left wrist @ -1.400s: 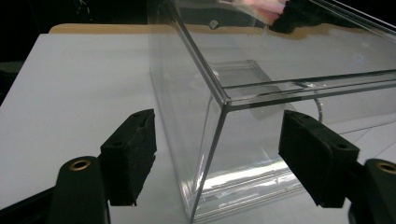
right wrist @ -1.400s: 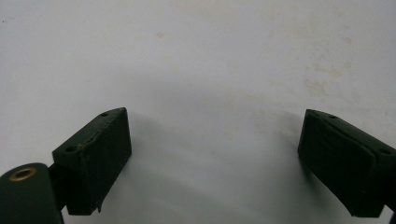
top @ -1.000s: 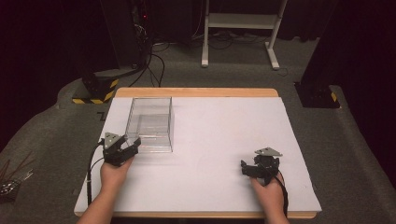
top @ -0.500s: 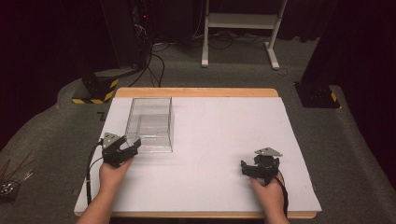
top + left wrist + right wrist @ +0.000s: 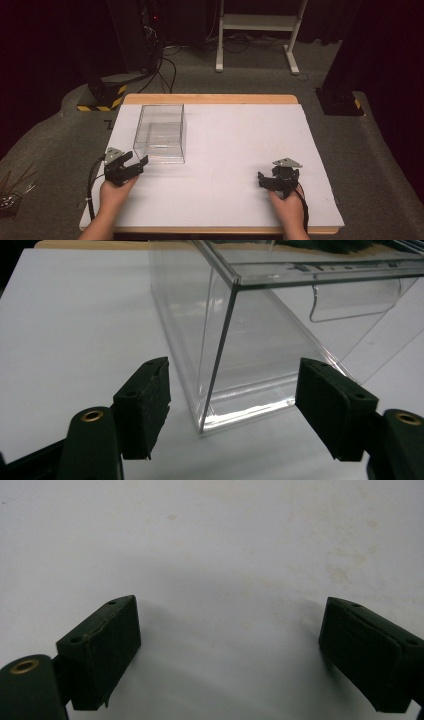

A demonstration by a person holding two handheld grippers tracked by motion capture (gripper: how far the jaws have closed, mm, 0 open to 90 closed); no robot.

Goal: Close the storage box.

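Observation:
A clear plastic box (image 5: 161, 132) stands on the white table top (image 5: 235, 145) at the left, open side up. My left gripper (image 5: 131, 164) rests just in front of its near left corner, open, with nothing between its jaws. In the left gripper view the box's near corner edge (image 5: 220, 355) rises between the two black pads (image 5: 145, 400), a short way beyond them. My right gripper (image 5: 276, 181) sits near the front right of the table, open. Its pads (image 5: 107, 640) stand wide apart over bare white surface.
The table has a wooden rim (image 5: 210, 99) at the far side. Beyond it on the grey carpet are a white stand (image 5: 257, 30), black cables (image 5: 165, 70) and a dark post base (image 5: 340, 102). Some tools (image 5: 12, 192) lie on the floor at the left.

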